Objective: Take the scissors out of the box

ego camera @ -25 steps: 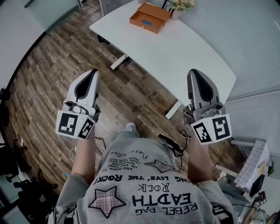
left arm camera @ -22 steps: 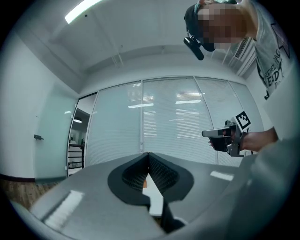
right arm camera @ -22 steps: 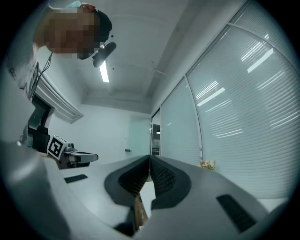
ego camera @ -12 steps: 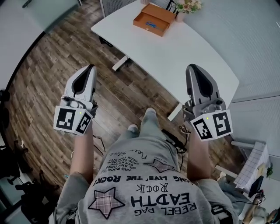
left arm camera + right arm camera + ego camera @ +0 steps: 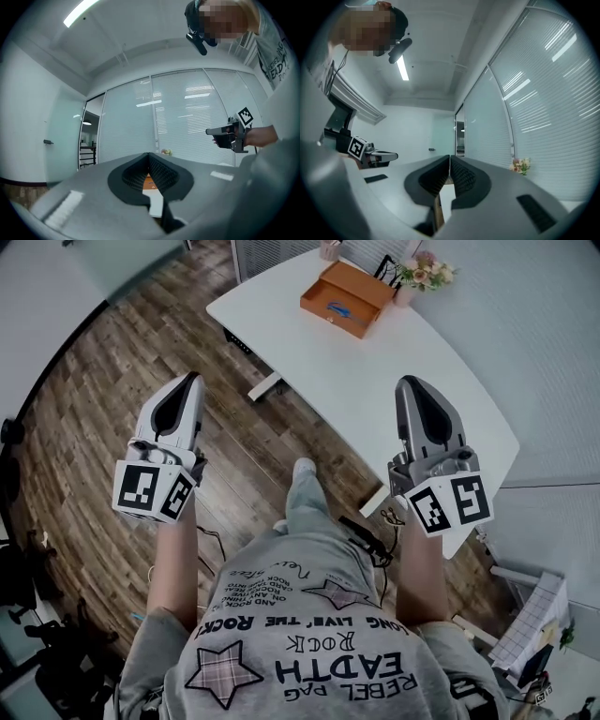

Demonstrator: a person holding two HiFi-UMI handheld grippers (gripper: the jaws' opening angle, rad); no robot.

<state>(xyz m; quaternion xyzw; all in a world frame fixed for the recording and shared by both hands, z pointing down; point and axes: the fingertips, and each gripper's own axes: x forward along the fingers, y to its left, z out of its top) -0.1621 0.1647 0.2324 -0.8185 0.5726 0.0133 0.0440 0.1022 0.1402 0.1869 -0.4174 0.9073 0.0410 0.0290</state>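
Observation:
An open orange box (image 5: 342, 298) sits at the far end of the white table (image 5: 441, 399), with blue-handled scissors (image 5: 339, 308) lying inside it. My left gripper (image 5: 192, 381) is shut and empty, held level over the wooden floor, well short of the table. My right gripper (image 5: 405, 382) is also shut and empty, over the table's near part and far from the box. In the left gripper view a strip of the orange box (image 5: 149, 181) shows behind the closed jaws, and the right gripper (image 5: 225, 136) hangs at the right.
A small vase of flowers (image 5: 424, 276) stands just right of the box. The table's legs and feet (image 5: 265, 385) stand on the wooden floor (image 5: 141, 352). The person's foot (image 5: 303, 468) is forward between the grippers. A glass wall with blinds (image 5: 525, 324) runs behind the table.
The person has stepped toward the table, one foot swinging forward. Both grippers moved forward with the body, still shut. The box and table now sit further right in the head view.

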